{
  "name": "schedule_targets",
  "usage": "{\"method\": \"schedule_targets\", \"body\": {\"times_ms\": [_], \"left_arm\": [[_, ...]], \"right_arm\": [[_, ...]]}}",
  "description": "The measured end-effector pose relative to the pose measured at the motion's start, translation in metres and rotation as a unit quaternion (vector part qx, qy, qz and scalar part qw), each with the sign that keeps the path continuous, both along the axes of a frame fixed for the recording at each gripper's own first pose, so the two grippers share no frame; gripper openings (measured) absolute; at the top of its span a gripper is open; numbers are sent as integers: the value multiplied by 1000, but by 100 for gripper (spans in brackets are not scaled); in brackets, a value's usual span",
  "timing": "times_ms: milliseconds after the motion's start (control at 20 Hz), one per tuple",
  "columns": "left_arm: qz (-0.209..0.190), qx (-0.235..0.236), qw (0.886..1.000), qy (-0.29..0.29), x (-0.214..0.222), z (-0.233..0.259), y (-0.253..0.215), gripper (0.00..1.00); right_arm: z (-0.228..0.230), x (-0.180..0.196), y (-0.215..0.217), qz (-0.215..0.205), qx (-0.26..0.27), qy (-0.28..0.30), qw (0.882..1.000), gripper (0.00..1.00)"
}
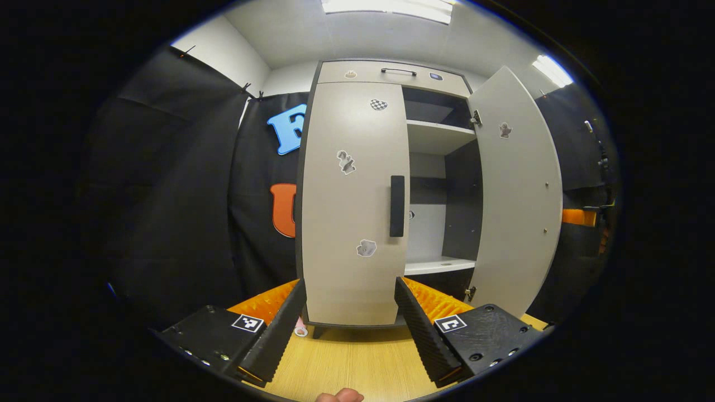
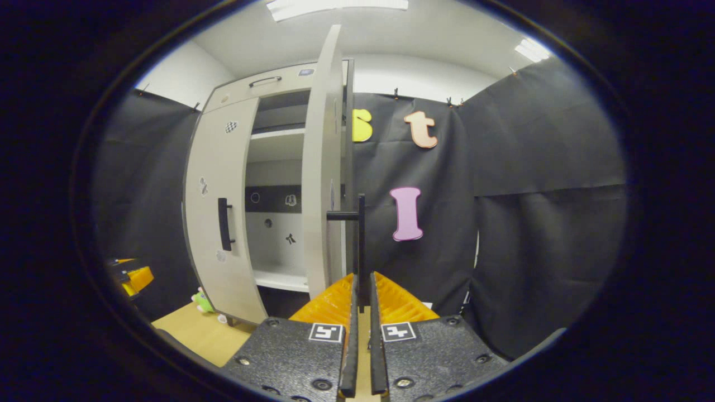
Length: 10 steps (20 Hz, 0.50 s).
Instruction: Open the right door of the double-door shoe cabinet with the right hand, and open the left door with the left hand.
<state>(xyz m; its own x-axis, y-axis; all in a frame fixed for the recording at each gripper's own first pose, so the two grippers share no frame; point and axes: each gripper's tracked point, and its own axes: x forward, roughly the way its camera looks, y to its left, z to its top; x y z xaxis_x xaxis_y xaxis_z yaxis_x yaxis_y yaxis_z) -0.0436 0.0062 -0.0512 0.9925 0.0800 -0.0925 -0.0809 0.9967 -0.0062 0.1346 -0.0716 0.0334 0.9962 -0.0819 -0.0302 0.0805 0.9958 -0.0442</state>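
Right door (image 1: 516, 190) ajar, left door (image 1: 352, 206) closed

The shoe cabinet (image 1: 357, 223) stands on a pale wooden table (image 1: 346, 363), raised on short dark feet; a small pink and white thing (image 1: 300, 329) lies on the wood by its front left corner; in the right gripper view a small green toy (image 2: 201, 301) lies there too.

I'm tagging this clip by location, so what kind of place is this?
Most likely a staged recording booth, not a home: black cloth walls are clipped up around a lone shoe cabinet standing on a wooden tabletop, under office ceiling lights.
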Motion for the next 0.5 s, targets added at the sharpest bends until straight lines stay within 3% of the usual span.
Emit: {"method": "schedule_targets", "body": {"times_ms": [300,400,500], "left_arm": [[-8,-11,1000,-11,-8,-2,0,95],[-14,-12,1000,-16,-11,2,-2,95],[-13,-15,1000,-22,-13,3,-3,95]], "right_arm": [[-7,-15,44,46,10,-15,999,13],[-12,-18,51,54,-7,-6,998,50],[-17,-19,56,62,-20,-3,998,64]]}}
